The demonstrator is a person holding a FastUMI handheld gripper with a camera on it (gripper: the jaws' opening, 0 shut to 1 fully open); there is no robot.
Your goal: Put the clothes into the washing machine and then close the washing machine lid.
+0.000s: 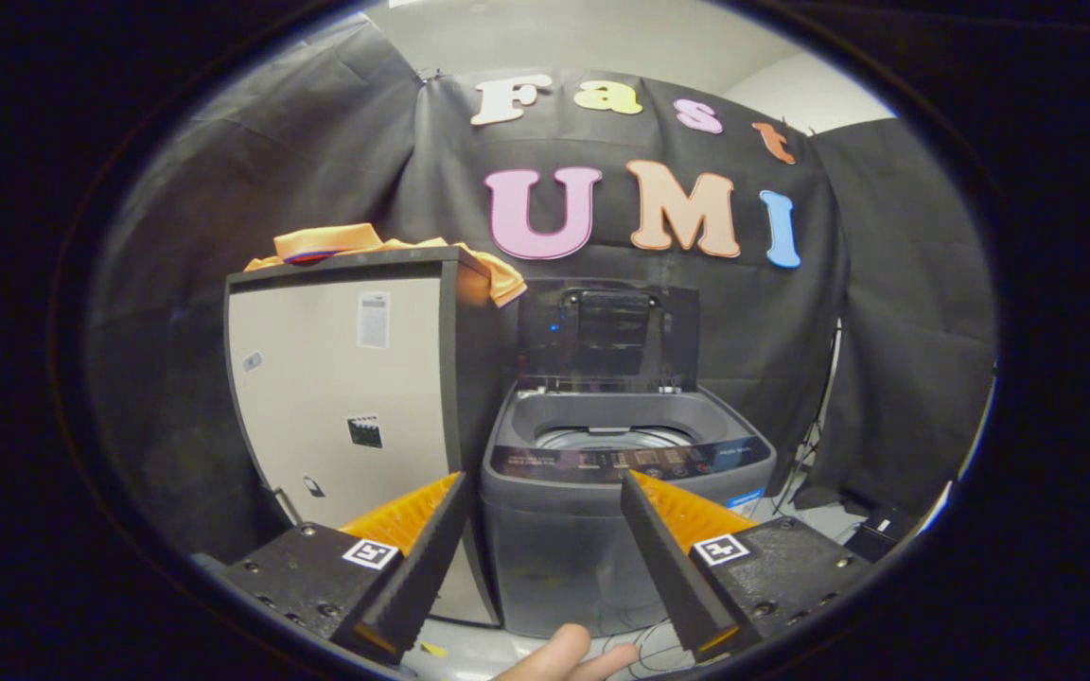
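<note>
Atop the tall beige cabinet (342, 397), left of the grey top-loading washing machine (602, 511), lies orange clothing (337, 242). Its lid (609, 331) stands raised, ready for loading. Tongs (541, 530) gape apart, empty, well short of the clothing.

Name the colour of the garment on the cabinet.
Orange garment, with a dark trim band; gripper view.

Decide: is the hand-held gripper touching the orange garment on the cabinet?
Apart. In the gripper view the hand-held gripper is open and empty, while the orange garment lies far beyond it on the cabinet.

open drum mouth (609, 437) under raised lid (609, 333), cabinet (346, 397) close alongside
</note>
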